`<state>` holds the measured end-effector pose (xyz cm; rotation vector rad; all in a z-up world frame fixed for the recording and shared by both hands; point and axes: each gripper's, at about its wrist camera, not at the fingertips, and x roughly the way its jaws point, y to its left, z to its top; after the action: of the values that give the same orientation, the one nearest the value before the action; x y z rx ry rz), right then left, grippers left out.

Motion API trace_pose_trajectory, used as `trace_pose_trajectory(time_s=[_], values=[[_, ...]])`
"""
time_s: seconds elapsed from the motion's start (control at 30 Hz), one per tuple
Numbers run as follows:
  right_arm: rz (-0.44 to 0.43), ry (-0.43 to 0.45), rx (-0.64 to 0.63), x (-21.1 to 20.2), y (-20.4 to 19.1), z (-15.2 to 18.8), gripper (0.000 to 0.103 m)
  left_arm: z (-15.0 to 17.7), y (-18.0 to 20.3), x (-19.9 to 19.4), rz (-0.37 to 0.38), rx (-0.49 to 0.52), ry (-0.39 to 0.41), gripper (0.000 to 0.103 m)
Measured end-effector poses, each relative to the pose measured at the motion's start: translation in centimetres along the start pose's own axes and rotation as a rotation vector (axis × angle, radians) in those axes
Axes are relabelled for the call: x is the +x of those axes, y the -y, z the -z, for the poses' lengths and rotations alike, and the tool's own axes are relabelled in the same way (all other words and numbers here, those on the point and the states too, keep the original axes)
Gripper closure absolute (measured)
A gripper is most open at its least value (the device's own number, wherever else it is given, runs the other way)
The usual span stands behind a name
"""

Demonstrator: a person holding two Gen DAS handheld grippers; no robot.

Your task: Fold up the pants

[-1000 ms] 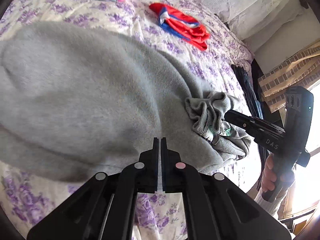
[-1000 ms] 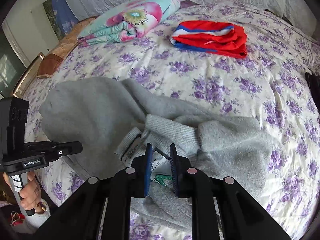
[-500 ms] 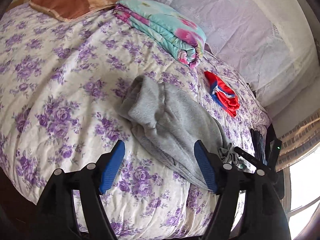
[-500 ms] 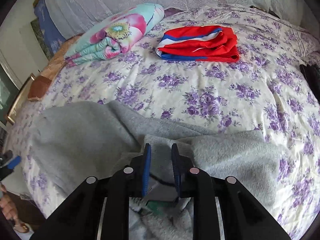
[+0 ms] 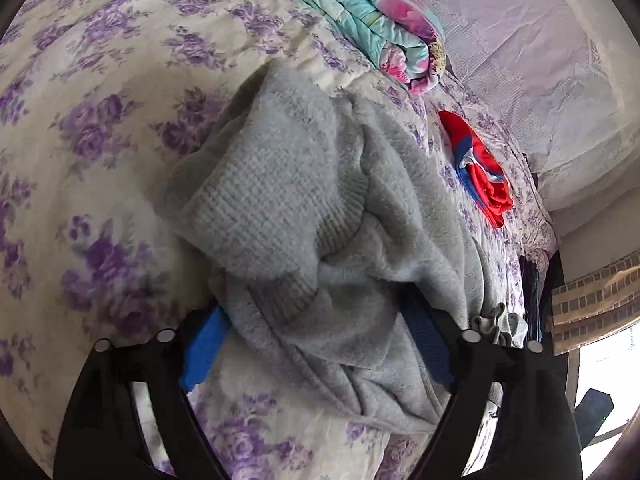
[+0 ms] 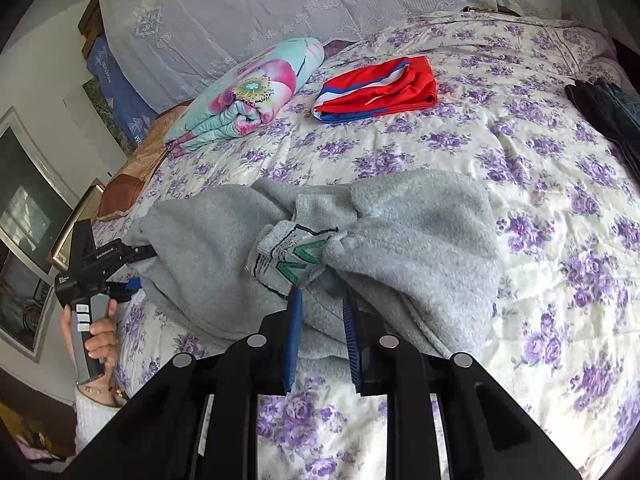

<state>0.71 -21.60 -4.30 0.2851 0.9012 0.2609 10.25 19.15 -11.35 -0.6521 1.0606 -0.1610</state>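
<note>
Since a second ago, both grippers have slid along the bed and the gray pants (image 6: 400, 240) are bunched up more. They lie in a soft heap on the purple-flowered bedspread (image 6: 540, 160), near its front edge. The left gripper (image 5: 316, 344), tight shut before, now has its blue pads wide apart on either side of a pants end, and its jaws are closing on the cloth between them. The right gripper (image 6: 322, 332) pinches the waistband end, by the green label. A hand (image 6: 96, 332) in a white sleeve holds the left gripper's handle. Farther back sit folded red shorts (image 6: 380, 88) and a rolled flowery quilt (image 6: 248, 96).
</note>
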Motion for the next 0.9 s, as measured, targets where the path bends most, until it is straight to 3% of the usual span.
trace_pose_trajectory(time_s=[0.03,0.1,0.2,0.3,0.43,0.53,0.7,0.8,0.9], values=[[0.007,-0.005,0.007,0.0,0.2,0.3,0.081,-0.1,0.8,0.0,-0.01,0.027,-0.001,0.068],[0.013,-0.016,0.022,0.1,0.5,0.9,0.081,0.3,2.1,-1.3,-0.025,0.081,0.054,0.081],[-0.008,-0.039,0.016,0.5,-0.1,1.1,0.081,2.2,4.3,-4.1,-0.029,0.169,0.153,0.083],[-0.072,-0.07,-0.036,1.8,-2.3,0.0,0.081,3.4,5.5,-5.7,-0.048,0.226,0.199,0.083],[-0.106,-0.107,-0.151,4.9,-6.5,-2.5,0.081,3.6,5.8,-6.2,-0.063,0.256,0.205,0.083],[-0.156,-0.194,-0.183,8.4,-8.9,-3.9,0.082,3.5,5.3,-6.2,-0.045,0.244,0.196,0.083],[-0.178,-0.371,-0.224,14.2,-11.6,-1.2,0.087,3.4,4.6,-5.8,-0.029,0.234,0.181,0.083],[-0.115,-0.352,-0.314,14.5,-12.9,0.1,0.087,3.2,4.4,-4.8,-0.047,0.238,0.164,0.083],[-0.123,-0.387,-0.272,13.4,-12.8,-1.7,0.088,2.9,4.3,-5.0,-0.024,0.238,0.168,0.083]])
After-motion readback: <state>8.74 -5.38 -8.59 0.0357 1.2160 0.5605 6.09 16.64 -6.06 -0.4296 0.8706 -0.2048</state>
